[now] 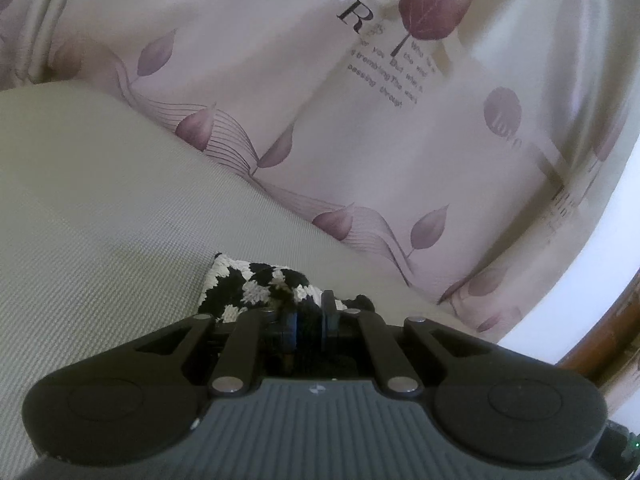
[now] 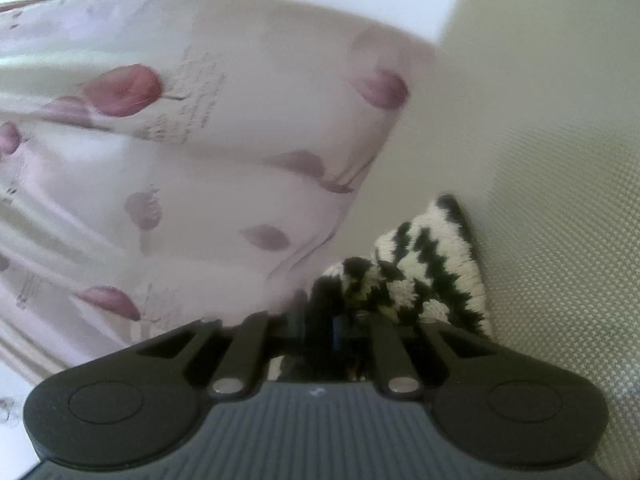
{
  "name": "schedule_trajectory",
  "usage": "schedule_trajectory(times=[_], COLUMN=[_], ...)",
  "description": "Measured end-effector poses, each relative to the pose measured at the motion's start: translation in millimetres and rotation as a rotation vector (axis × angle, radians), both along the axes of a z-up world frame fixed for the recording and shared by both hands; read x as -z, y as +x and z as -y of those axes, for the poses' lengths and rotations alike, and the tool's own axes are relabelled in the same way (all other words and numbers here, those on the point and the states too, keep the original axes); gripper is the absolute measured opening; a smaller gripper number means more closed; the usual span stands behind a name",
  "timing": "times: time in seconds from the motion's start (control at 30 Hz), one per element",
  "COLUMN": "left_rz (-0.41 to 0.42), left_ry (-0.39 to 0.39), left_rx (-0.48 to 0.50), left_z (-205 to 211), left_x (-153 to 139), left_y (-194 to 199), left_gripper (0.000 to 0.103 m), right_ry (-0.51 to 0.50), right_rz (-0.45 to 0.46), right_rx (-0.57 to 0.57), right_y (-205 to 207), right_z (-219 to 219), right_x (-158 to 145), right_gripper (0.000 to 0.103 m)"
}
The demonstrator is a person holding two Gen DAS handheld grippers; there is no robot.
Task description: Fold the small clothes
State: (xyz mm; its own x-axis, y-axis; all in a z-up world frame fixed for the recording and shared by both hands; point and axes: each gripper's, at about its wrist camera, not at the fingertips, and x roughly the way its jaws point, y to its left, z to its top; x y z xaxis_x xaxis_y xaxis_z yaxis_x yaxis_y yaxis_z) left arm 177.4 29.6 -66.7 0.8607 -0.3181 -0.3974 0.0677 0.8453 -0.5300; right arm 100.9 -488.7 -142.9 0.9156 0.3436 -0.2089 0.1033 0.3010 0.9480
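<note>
You have one small knitted garment point(image 1: 256, 288), black and cream in a jagged zigzag pattern, fuzzy in texture. It is bunched and creased, not flat. In the right wrist view point(image 2: 432, 264) one corner stands up in a peak.

On the pale leaf-print curtain point(image 1: 360, 128) I read a large "R", small lines including "trembling" and "passing", and "love" on one leaf.
</note>
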Motion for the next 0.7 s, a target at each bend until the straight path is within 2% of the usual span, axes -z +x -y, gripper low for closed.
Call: schedule_trajectory(times=[0.1, 0.13, 0.17, 0.2, 0.23, 0.27, 0.33, 0.4, 0.5, 0.57, 0.63, 0.7], left_rz=[-0.006, -0.006, -0.007, -0.001, 0.018, 0.046, 0.068, 0.075, 0.074, 0.055, 0.022, -0.017], left_ry=[0.008, -0.003, -0.017, -0.029, -0.041, -0.048, -0.047, -0.033, 0.007, 0.024, 0.032, 0.045], left_rx=[-0.006, -0.011, -0.018, -0.034, -0.056, -0.081, -0.086, -0.084, -0.1, -0.109, -0.116, -0.114], left_z=[2.7, 2.4, 0.9, -1.1, -3.4, -6.2, -10.0, -12.9, -20.1, -27.2, -36.2, -44.3], left_x=[4.4, 5.6, 6.7, 6.8, 6.2, 5.1, 1.5, -2.4, -5.5, -4.3, -0.2, 6.9], left_y=[4.8, 5.6, 6.3, 5.9, 4.2, 0.8, -1.0, -2.1, -7.7, -10.5, -14.8, -20.4], left_gripper=[0.021, 0.033, 0.054, 0.066, 0.082, 0.087, 0.09, 0.09, 0.09, 0.091, 0.091, 0.089], right_ry=[0.024, 0.02, 0.023, 0.033, 0.04, 0.044, 0.059, 0.062, 0.08, 0.043, -0.057, -0.215], right_rz=[-0.01, -0.016, -0.019, -0.02, -0.023, -0.022, 0.011, 0.034, 0.09, 0.102, 0.096, 0.089], right_rx=[0.02, 0.028, 0.032, 0.032, 0.034, 0.04, 0.061, 0.086, 0.115, 0.089, 0.051, 0.012], right_y=[3.7, 4.6, 5.3, 5.9, 6.2, 5.6, 1.2, -5.4, -20.0, -29.3, -40.0, -51.4], right_z=[-0.6, -1.0, -1.1, -1.1, -0.9, -0.4, 2.4, 6.7, 12.6, 10.5, 2.2, -11.6], right_x=[8.0, 9.4, 11.5, 13.8, 15.7, 16.6, 17.6, 16.6, 16.4, 14.6, 9.1, 0.0], right_gripper=[0.013, 0.013, 0.014, 0.015, 0.017, 0.024, 0.036, 0.056, 0.058, 0.058, 0.058, 0.058])
